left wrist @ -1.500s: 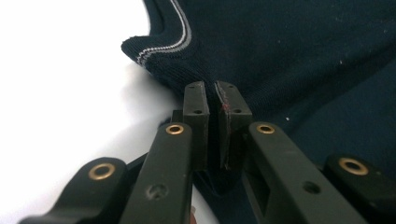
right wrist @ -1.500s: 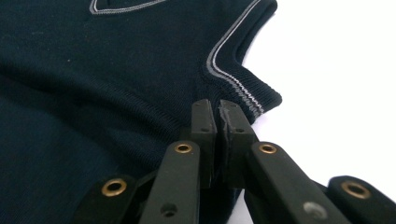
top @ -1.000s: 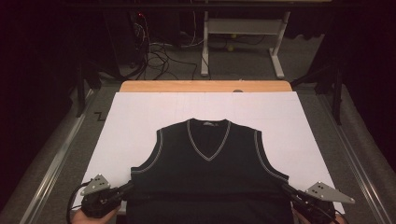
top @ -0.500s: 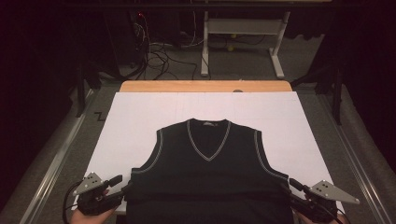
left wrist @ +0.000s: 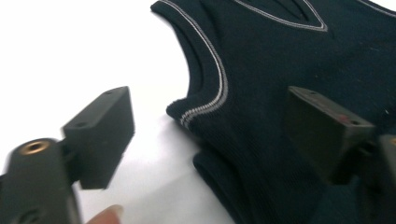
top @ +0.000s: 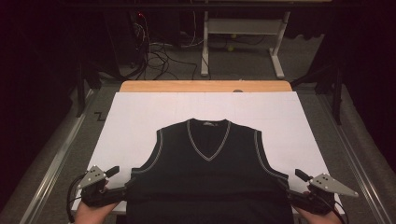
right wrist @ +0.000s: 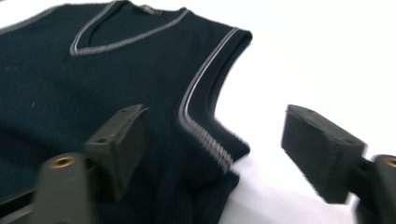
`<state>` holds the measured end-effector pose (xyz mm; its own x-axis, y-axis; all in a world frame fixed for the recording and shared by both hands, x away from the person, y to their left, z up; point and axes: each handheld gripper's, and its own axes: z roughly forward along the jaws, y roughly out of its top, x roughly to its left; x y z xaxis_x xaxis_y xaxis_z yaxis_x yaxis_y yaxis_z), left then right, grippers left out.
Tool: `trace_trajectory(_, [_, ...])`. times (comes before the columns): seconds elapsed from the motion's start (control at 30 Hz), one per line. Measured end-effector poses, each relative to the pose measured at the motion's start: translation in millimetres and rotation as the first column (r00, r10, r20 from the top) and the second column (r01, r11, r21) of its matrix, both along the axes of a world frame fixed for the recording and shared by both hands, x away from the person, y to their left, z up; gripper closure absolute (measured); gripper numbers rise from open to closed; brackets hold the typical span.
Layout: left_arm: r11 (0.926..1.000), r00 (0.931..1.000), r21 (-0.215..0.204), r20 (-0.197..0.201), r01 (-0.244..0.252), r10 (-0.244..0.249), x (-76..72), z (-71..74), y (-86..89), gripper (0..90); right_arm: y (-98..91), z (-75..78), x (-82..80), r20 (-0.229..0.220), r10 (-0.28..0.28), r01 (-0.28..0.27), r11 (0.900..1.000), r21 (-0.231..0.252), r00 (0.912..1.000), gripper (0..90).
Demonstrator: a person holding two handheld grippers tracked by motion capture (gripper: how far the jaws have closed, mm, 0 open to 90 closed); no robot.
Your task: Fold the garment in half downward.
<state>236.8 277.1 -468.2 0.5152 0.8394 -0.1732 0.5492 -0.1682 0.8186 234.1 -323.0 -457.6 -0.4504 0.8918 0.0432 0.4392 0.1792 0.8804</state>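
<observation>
A dark navy sleeveless V-neck vest (top: 208, 172) with grey trim lies flat on a white sheet (top: 140, 116), its neck pointing away from me. My left gripper (top: 126, 187) sits at the vest's left side, just below the armhole. Its jaws have just been opening and stand wide apart. In the left gripper view (left wrist: 210, 112) the vest's edge (left wrist: 205, 107) lies loose on the sheet between them. My right gripper (top: 286, 189) mirrors it at the right side; its jaws (right wrist: 217, 126) have also just been opening, and the armhole corner (right wrist: 219, 149) lies untouched between them.
The white sheet covers a wooden table whose far edge (top: 205, 86) shows. Metal rails (top: 51, 163) run along both sides of the table. Beyond it, cables (top: 159, 56) lie on the floor beside a white desk frame (top: 243, 28).
Both grippers went from shut on the vest's side edges to wide open and let the fabric go. The vest lies where it was, and the hands have barely shifted.
</observation>
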Motion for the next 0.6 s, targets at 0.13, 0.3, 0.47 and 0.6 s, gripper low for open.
trace_trajectory(0.13, [0.9996,0.9998,0.023,0.011,-0.017,0.016,13.8,3.7,-3.5,3.1,6.3,4.9,16.1,0.011,0.004,-0.004,1.0000,-0.004,0.9999,5.6])
trace_trajectory(0.3, [0.9999,1.0000,-0.005,0.003,0.009,-0.009,36.7,12.4,-4.4,0.0,10.8,9.5,34.3,0.013,-0.004,0.004,0.9999,-0.016,0.9999,0.4])
trace_trajectory(0.47, [0.9997,0.9994,0.013,-0.025,0.022,-0.022,68.2,19.6,-9.7,0.0,14.3,16.4,63.4,-0.002,0.002,-0.003,0.9985,-0.055,1.0000,0.4])
trace_trajectory(0.6, [0.9998,0.9990,0.007,-0.041,0.019,-0.019,94.8,25.7,-16.9,0.0,20.6,21.9,89.6,-0.018,0.009,-0.010,0.9979,-0.065,0.9998,0.5])
